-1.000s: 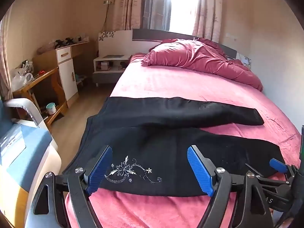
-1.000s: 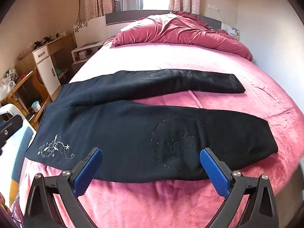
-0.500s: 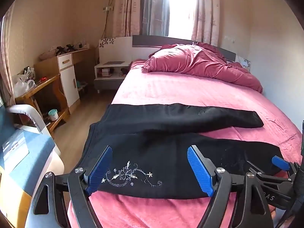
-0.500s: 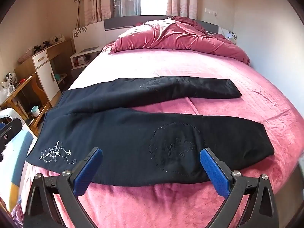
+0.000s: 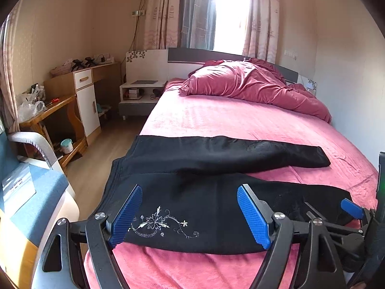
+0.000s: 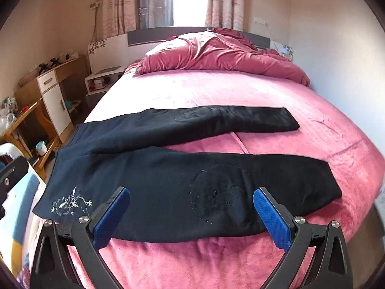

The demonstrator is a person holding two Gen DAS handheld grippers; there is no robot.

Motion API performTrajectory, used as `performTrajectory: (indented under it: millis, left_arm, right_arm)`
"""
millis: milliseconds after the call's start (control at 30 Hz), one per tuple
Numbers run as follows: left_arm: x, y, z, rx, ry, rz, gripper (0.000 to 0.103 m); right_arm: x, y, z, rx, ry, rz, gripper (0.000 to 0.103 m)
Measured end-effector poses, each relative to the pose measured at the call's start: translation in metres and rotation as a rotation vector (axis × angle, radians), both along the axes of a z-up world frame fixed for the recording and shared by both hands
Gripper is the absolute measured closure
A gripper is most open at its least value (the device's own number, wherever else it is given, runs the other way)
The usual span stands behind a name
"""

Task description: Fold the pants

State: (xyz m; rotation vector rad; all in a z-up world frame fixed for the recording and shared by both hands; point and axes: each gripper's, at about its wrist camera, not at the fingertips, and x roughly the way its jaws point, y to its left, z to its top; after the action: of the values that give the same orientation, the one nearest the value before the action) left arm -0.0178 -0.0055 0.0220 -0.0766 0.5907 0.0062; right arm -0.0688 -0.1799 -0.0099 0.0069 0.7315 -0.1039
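While both grippers gape, pants (image 6: 182,178) lie flat near bed (image 6: 216,260) edge.

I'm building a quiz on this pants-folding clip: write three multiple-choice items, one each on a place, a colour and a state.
1. Where do the pants lie?
A. on the bed
B. on the floor
C. on the desk

2. What colour is the heaped duvet?
A. white
B. pink-red
C. blue

3. How do the jaws of the left gripper and right gripper stand?
A. both shut on cloth
B. one shut
C. both open, holding nothing

Key: 1 A, pants spread flat on the pink sheet; 2 B, it matches the bedding; 3 C, wide gaps between the blue pads.
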Motion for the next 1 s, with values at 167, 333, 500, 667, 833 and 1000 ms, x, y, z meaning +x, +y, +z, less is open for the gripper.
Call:
performTrajectory:
  millis: [167, 333, 500, 667, 833, 1000]
  left_arm:
    - [-0.0023, -0.0004, 0.0013, -0.001, -0.007, -0.002, 0.020]
    - [-0.0038, 0.0002, 0.0021, -0.005, -0.010, 0.003, 0.020]
    - [-0.0047, -0.0006, 0.0016, -0.007, -0.012, 0.004, 0.020]
    - [-0.0056, 0.0003, 0.0024, -0.012, -0.015, 0.009, 0.020]
    - [-0.0053, 0.0013, 0.0018, -0.015, -0.013, 0.007, 0.020]
    - [-0.0053, 0.0013, 0.0009, -0.014, -0.012, 0.007, 0.020]
  right_arm:
    - [-0.0033, 0.0011, 0.0051, 0.000, -0.016, 0.007, 0.000]
    - [-0.0050, 0.0030, 0.0060, 0.003, -0.023, 0.014, 0.000]
    - [-0.0065, 0.0039, 0.0061, 0.001, -0.027, 0.018, 0.000]
    - [-0.0085, 0.0049, 0.0060, -0.003, -0.029, 0.020, 0.000]
    - [-0.0090, 0.0058, 0.0049, -0.002, -0.026, 0.019, 0.000]
    - [-0.0090, 0.0050, 0.0040, -0.003, -0.026, 0.018, 0.000]
